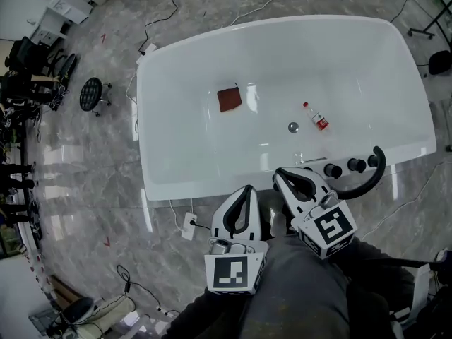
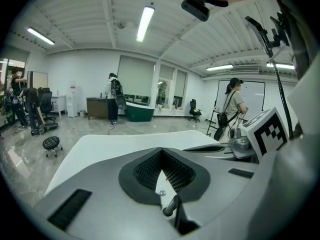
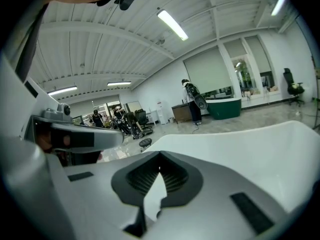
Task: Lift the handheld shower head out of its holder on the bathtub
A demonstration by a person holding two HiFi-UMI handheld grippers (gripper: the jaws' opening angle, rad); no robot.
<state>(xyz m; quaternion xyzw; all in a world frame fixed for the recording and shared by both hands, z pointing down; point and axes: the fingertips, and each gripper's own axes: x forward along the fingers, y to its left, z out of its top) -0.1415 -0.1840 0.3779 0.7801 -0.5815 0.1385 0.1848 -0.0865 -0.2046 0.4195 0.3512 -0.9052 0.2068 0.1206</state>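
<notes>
Bathtub: white oval bathtub, near rim facing us.
Left hand-held gripper: jaws together, empty, short of the rim.
Right hand-held gripper: jaws together, empty; I'd open it before reaching.
Shower head: black curved handheld shower head on the near rim, beside the black knobs; grip its handle, lift straight up.

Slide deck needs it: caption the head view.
Left claw and right claw, both shut, by the bathtub rim near the shower head.

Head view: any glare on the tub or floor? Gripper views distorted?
Head view: sharp and evenly lit; pale light streaks reflect off the glossy floor, mild sheen on the bathtub rim. Left gripper view: heavy fisheye, black corners, ceiling light blown out. Right gripper view: same fisheye and black corners.
</notes>
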